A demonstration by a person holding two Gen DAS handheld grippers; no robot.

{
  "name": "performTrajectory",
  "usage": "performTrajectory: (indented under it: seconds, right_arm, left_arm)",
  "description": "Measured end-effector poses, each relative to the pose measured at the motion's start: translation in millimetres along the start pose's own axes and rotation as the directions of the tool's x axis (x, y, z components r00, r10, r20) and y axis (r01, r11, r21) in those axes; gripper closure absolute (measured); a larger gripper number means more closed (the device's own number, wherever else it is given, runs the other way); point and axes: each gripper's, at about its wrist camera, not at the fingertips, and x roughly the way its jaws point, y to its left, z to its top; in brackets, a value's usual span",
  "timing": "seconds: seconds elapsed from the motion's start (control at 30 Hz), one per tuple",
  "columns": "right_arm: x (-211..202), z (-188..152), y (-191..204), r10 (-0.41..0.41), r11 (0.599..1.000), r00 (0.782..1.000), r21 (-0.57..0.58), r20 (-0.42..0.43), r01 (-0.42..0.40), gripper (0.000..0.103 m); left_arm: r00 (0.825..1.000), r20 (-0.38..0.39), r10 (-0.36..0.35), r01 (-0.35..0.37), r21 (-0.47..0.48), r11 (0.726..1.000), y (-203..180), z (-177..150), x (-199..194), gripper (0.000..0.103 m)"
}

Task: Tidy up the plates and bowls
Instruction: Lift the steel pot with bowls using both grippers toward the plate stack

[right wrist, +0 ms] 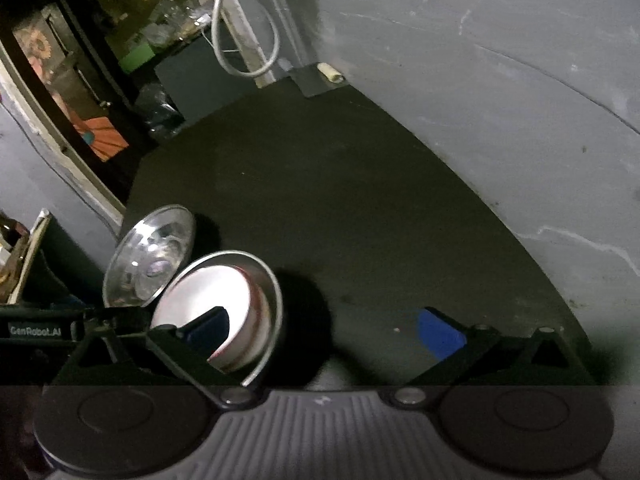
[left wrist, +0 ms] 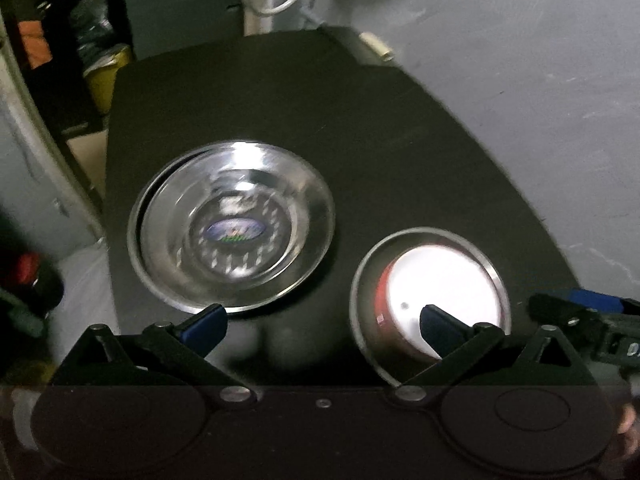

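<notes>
On the black table (left wrist: 280,100) a shiny steel bowl (left wrist: 232,228) with an oval sticker in its bottom sits inside a steel plate, slightly off centre. To its right a red-and-white bowl (left wrist: 444,280) rests in another steel plate (left wrist: 355,292). My left gripper (left wrist: 322,322) hangs open above the table's near edge, with one finger in front of each dish and nothing between them. In the right wrist view, my right gripper (right wrist: 326,330) is open over bare table, just right of the white bowl (right wrist: 204,288) and the steel bowl (right wrist: 152,256).
A grey wall (left wrist: 520,80) borders the table on the right. A small cream cylinder (left wrist: 376,46) lies at the far corner, with a white cable loop (right wrist: 244,40) behind it. Cluttered dark shelves (right wrist: 100,80) stand to the left. The table's far half (right wrist: 340,200) is bare.
</notes>
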Motion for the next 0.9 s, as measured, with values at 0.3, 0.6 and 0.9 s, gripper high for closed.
performTrajectory:
  seconds: [0.3,0.6,0.9]
  right_arm:
    - [14,-2,-1,-0.007,1.0,0.998,-0.03,-0.065,0.005,0.0]
    - [26,1,9,-0.044,0.994,0.995,-0.101,-0.093,0.034,0.0]
    - [37,3,11,-0.058,0.99,0.993,-0.133,-0.107,0.044,0.0]
  left_arm:
    - [0.994,-0.079,0.076,-0.078,-0.026,0.997,4,-1,18,0.001]
    - [0.99,-0.093,0.102,-0.103,-0.005,0.995,-3,-4,29,0.001]
    - [0.984,-0.115,0.139,-0.136,0.036,0.99,-9,-4,39,0.001]
